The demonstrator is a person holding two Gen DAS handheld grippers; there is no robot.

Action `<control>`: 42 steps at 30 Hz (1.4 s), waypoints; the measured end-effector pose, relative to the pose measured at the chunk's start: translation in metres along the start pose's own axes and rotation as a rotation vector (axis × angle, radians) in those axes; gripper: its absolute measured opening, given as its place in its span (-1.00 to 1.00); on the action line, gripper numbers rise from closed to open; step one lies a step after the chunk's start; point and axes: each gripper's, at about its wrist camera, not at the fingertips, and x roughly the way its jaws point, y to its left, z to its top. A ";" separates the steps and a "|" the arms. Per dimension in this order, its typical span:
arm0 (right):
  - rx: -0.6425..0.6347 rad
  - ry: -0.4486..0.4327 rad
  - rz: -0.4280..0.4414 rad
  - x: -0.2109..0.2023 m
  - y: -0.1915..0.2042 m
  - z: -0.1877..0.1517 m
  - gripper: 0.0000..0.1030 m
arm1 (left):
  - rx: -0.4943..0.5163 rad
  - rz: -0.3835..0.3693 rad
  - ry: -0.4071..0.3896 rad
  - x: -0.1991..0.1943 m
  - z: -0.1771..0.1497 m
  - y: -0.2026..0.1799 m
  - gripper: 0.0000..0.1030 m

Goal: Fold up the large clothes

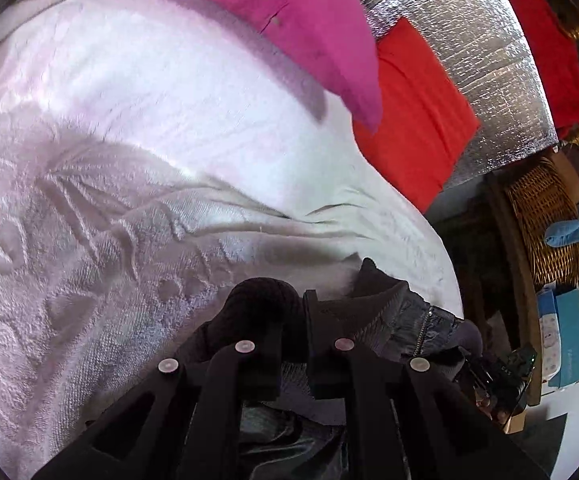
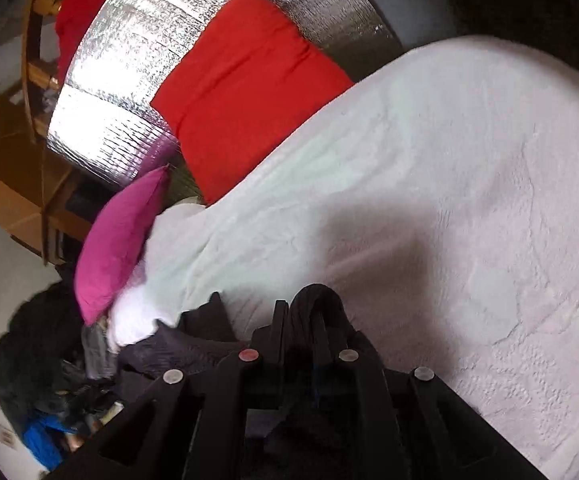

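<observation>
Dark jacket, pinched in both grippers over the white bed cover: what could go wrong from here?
1. Each gripper, left gripper and right gripper, pinches only a thin bunch of the jacket, so fabric may slip out.
2. The jacket's bulk hangs near the edge of the cover; it may slide off towards the clutter on the floor.
3. The pink pillow and red pillow crowd the top of the cover, which leaves less room to spread the jacket.

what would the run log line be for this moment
step: fold dark jacket | left gripper: shut on jacket | right gripper: shut on jacket | surface: white blanket | nearby: pink pillow, red pillow
</observation>
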 end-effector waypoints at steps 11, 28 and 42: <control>0.043 -0.132 0.082 -0.073 -0.003 -0.016 0.80 | -0.007 -0.015 -0.109 -0.073 -0.024 -0.008 0.61; 0.082 -0.048 0.056 -0.165 -0.051 -0.113 0.80 | -0.094 0.039 -0.099 -0.162 -0.139 0.062 0.72; 0.075 -0.003 0.059 -0.159 -0.062 -0.131 0.80 | -0.117 0.076 -0.152 -0.143 -0.139 0.059 0.72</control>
